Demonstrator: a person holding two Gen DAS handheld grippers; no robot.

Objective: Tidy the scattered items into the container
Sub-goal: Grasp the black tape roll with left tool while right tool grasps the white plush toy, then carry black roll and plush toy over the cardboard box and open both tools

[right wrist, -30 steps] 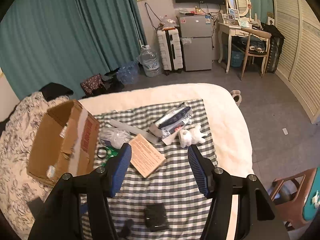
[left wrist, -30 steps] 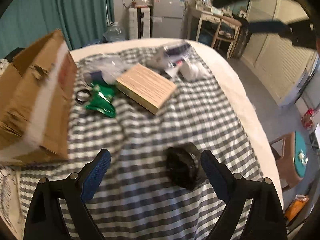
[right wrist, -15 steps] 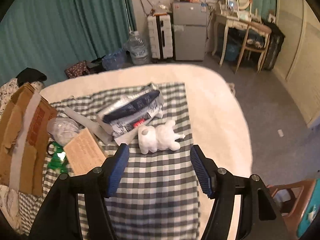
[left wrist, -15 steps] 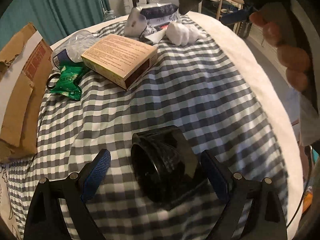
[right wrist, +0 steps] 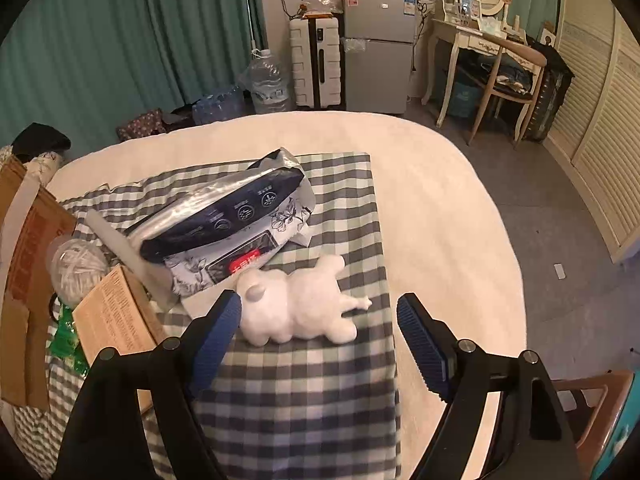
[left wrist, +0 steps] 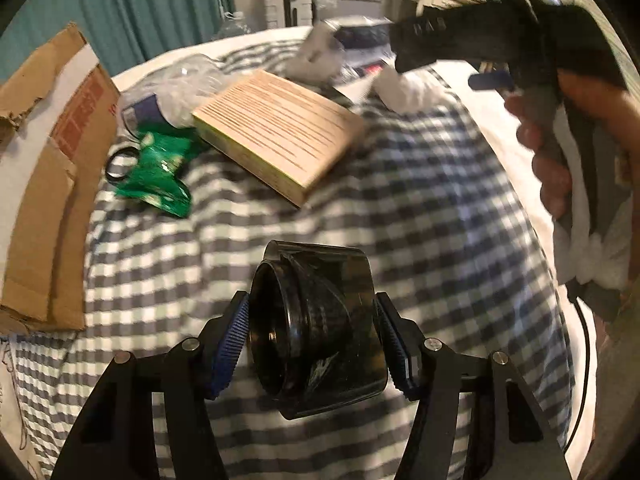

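The round cream bed (right wrist: 440,208) carries a grey-white checked cloth (right wrist: 344,392) w/ the clutter on it. The brown cardboard box (left wrist: 44,184) lies open at the cloth's left edge, now nearer in the left view than a sec ago. The flat tan box w/ printed lines (left wrist: 276,132), silver-and-navy foil bag (right wrist: 224,224) and white plush toy (right wrist: 296,308) sit toward the far edge; the green foil packet (left wrist: 156,172) is beside the cardboard box.

Left gripper (left wrist: 312,344): 1 s ago its fingers stood wide w/ the black glossy cylindrical holder (left wrist: 316,328) ahead; now they're closing, one on each side of it, near the cloth's near edge.

Right gripper (right wrist: 320,332): has dropped toward the plush toy; fingers apart and opening, toy between the tips, the left tip close against it.
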